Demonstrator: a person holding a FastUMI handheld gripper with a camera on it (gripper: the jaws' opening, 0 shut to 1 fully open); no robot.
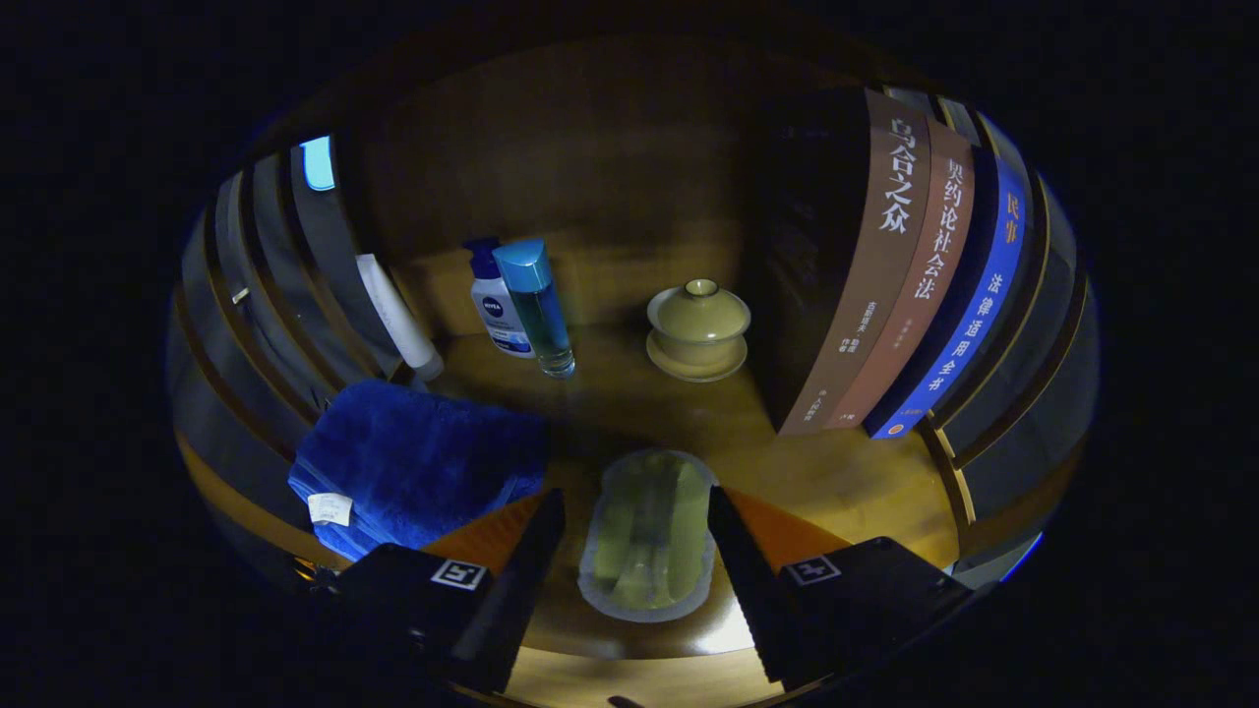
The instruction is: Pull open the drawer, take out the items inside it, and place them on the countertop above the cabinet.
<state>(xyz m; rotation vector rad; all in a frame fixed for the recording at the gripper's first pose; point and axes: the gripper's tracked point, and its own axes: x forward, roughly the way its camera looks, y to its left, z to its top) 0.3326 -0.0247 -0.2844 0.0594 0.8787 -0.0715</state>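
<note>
The hand-held gripper [637, 536] stands with its fingers spread fairly wide, one on each side of a flat, clear plastic sachet with a pale yellow-green filling [649, 536]. Neither finger visibly presses on the sachet, which seems to lie on the brown wooden table [846, 472]; whether it has been released or is lightly pinched I cannot tell for sure.

Risks, as I judge them: the sachet is thin and slick, so closing on it from here could slide it along the wood rather than lift it. A forward sweep could knock the tall clear bottle with blue liquid and a blue cap [536, 307], which stands narrow and upright just beside the white pump bottle with a blue label [497, 300]. The olive-green ceramic lidded cup on its saucer [698, 329] has a loose-looking lid that a bump could tip off. The folded blue towel with a white tag [418, 462] lies close to the left finger and could snag.

Writing: the pump bottle reads "NIVEA". The upright books [910, 285] carry Chinese spine titles: 乌合之众, 契约论社会法 (partly unclear), and 民事法律适用全书 on the blue spine.
</note>
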